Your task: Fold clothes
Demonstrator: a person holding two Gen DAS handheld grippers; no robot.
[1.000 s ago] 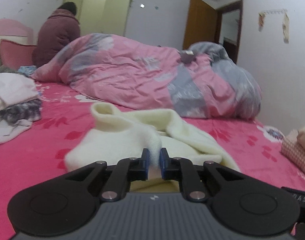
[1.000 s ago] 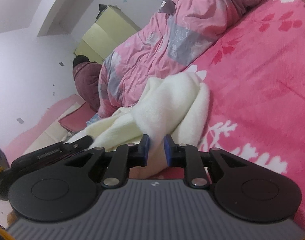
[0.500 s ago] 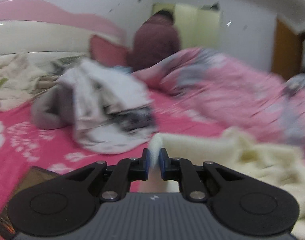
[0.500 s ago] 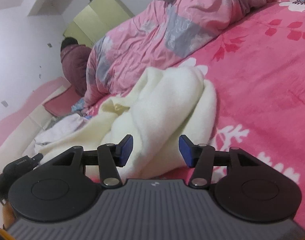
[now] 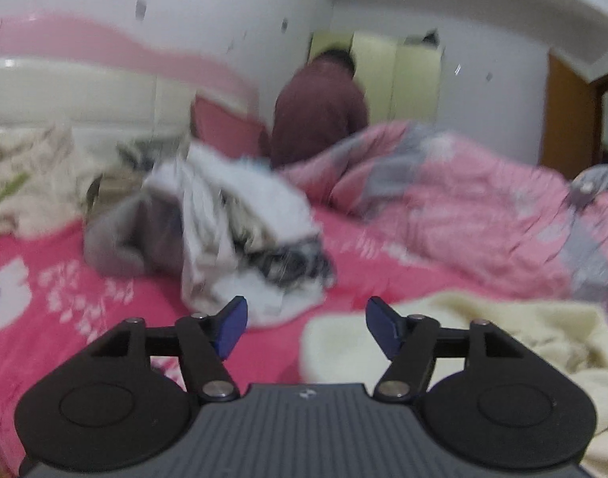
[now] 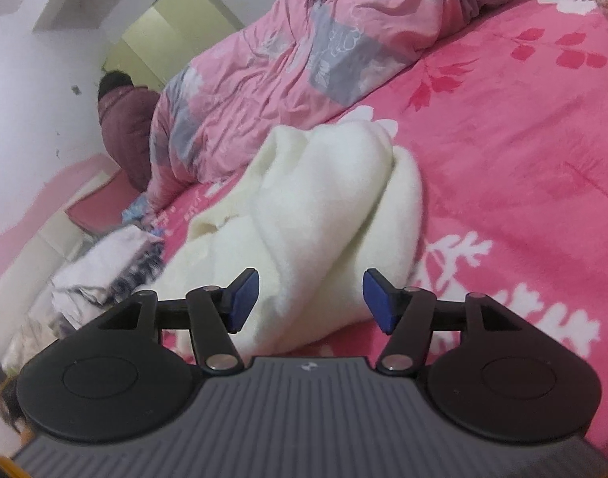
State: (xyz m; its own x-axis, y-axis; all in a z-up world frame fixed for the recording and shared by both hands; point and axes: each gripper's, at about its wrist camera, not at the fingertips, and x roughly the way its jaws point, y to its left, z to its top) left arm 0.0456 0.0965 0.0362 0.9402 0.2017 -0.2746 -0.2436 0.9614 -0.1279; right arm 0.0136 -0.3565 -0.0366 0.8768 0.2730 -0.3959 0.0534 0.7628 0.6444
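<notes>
Nearest in the left wrist view, the left gripper (image 5: 306, 324) stood with its jaws spread wide and nothing between them, only pink bedsheet (image 5: 65, 302) showing in the gap. Just to its right lay the cream fleece garment (image 5: 483, 338), a rounded edge of it close beside the right-hand finger but not pinched. In the right wrist view the right gripper (image 6: 310, 298) was likewise wide open and empty, its fingers standing either side of the near end of the same garment (image 6: 328, 215), which lay on the sheet in a soft, rumpled heap with a thick roll along its right edge. Judged from that, the piece rested free on the bed, bunched rather than squared flat; whether it was partly folded or just set down could not be settled. The open jaws suited either letting go or reaching for a fresh hold. Farther off on the left sat a pile of mixed clothes (image 5: 240, 231), white, grey and checked, blurred by motion, near the garment but apart from it. Beyond, a pink and grey quilt (image 6: 304, 59) was heaped across the far side, taking much of the bed's spare room. Farthest, a person in a dark red coat (image 5: 320, 119) faced a pale green wardrobe (image 5: 403, 75), beside the pink headboard (image 5: 85, 55).
</notes>
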